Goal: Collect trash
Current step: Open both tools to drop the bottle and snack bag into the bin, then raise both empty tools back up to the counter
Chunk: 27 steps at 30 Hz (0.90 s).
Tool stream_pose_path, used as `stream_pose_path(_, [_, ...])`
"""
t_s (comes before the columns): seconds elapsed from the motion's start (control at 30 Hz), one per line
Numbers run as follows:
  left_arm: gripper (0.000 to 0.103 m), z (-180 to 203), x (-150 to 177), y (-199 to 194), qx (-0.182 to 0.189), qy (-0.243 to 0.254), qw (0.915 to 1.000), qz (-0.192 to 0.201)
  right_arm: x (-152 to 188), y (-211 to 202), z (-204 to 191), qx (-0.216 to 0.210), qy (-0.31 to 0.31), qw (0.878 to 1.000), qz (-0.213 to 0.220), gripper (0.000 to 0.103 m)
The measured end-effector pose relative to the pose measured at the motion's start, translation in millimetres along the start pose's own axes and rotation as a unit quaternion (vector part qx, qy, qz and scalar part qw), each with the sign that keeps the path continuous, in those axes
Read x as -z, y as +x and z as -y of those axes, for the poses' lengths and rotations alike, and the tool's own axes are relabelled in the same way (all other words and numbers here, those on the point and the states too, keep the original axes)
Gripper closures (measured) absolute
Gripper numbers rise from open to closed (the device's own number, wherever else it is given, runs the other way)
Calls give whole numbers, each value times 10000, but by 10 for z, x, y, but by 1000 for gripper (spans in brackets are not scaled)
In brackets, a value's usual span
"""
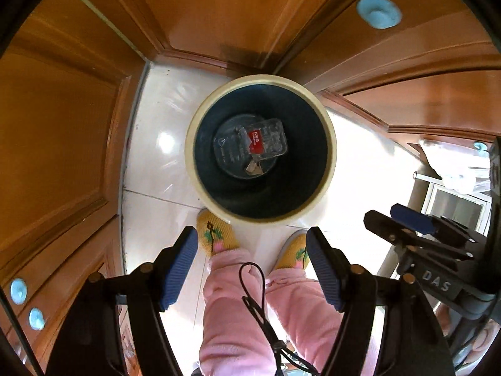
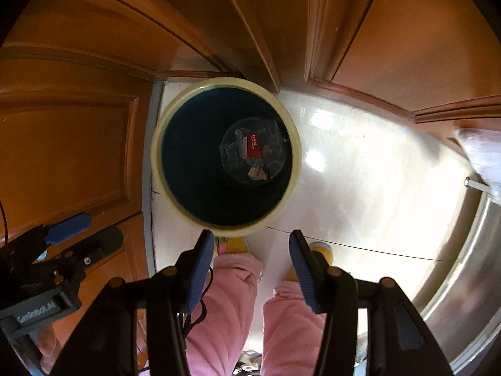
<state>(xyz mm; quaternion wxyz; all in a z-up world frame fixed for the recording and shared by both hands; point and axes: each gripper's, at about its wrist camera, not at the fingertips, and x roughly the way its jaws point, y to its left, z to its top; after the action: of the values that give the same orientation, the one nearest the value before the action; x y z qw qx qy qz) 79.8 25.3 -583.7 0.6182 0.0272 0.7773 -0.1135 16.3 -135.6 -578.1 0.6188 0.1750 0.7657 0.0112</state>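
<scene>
A round trash bin with a cream rim (image 1: 190, 144) and a dark inside stands on the pale tiled floor, in a corner of wooden panels. At its bottom lies a clear plastic container (image 1: 272, 144) with a red label, and a small paper scrap (image 1: 252, 166) beside it. The right wrist view shows the same bin rim (image 2: 155, 153) and container (image 2: 266, 150). My left gripper (image 1: 250, 235) hangs above the bin's near edge, open, nothing between its blue pads. My right gripper (image 2: 250, 236) is open and empty too. Each gripper appears in the other's view: right gripper (image 1: 385, 214), left gripper (image 2: 100, 228).
Wooden doors (image 1: 62, 144) close in on the bin from the left and behind, with light-blue round bumpers (image 1: 379, 11) on them. The person's pink trouser legs (image 1: 238, 307) and yellow slippers (image 1: 216, 235) are just below the bin. A curved steel surface (image 2: 469, 266) is at the right.
</scene>
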Motion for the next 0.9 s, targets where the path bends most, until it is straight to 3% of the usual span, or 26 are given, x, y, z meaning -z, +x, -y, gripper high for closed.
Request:
stream_pose_path(0.5, [33, 120, 708, -1478, 205, -268, 9967, 732, 566, -1363, -446, -112, -691, 9968, 375, 53])
stream_pose_path(0.9, [33, 401, 1271, -2784, 133, -244, 9858, 1655, 944, -2604, -740, -261, -1319, 9833, 1230, 53])
